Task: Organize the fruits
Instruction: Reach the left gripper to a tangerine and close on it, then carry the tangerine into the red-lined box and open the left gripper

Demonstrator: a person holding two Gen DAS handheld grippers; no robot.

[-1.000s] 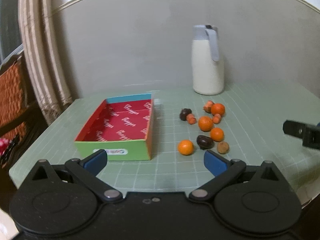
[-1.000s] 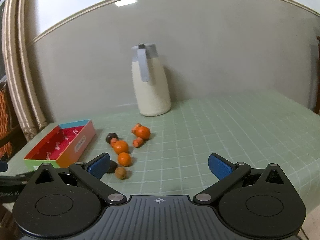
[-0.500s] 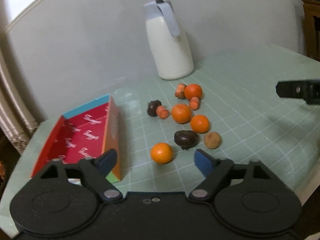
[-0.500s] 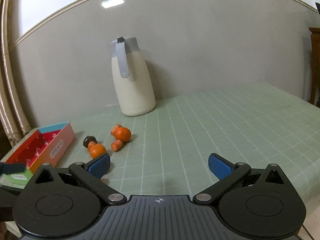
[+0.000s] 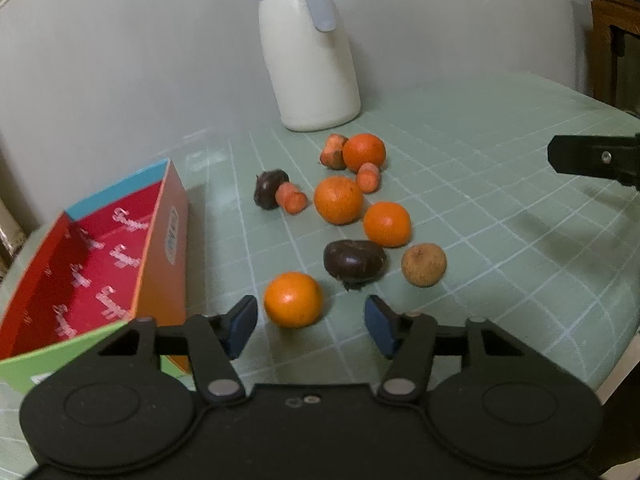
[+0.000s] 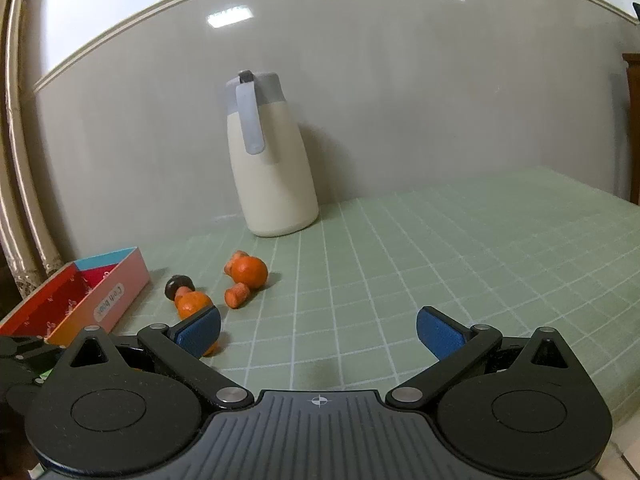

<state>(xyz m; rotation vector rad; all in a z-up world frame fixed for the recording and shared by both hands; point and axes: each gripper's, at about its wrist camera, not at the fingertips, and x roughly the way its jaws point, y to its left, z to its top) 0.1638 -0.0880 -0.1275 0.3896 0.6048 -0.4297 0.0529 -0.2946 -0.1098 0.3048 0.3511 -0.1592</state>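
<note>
My left gripper is open, its blue pads either side of and just short of the nearest orange. Behind it lie a dark fruit, a brown round fruit, more oranges, small carrot-like pieces and another dark fruit. The empty red-lined box stands at the left. My right gripper is open and empty over bare table, right of the fruit; it shows an orange and the box.
A cream jug with a grey lid stands at the back by the wall, also in the right wrist view. The green checked tablecloth stretches right. The table edge is near at the right.
My left gripper has swung right from the box and moved in on the nearest orange. My right gripper has shifted right, away from the fruit.
</note>
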